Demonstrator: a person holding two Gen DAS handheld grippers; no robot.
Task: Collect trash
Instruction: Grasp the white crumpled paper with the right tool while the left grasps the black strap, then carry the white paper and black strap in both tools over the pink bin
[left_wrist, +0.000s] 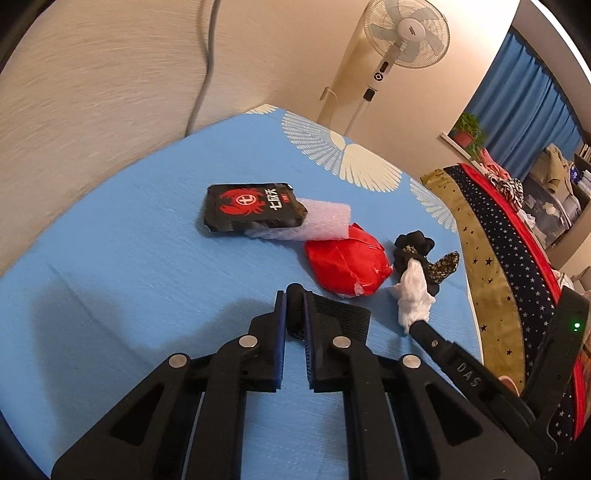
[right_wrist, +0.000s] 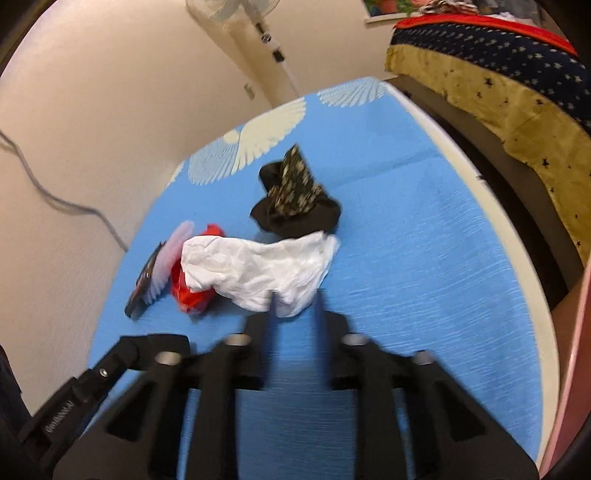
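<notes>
On the blue table (left_wrist: 110, 258) my right claw (right_wrist: 295, 306) pinches the white tissue (right_wrist: 258, 269) beside the red wad (left_wrist: 347, 266), while my left claw (left_wrist: 294, 295) clamps something black; that thin tissue could tear or slip free if I yank.

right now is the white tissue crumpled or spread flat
Crumpled. The white tissue is bunched into wrinkled folds, and the right gripper pinches one end of the wad, seen from the left wrist too.
</notes>
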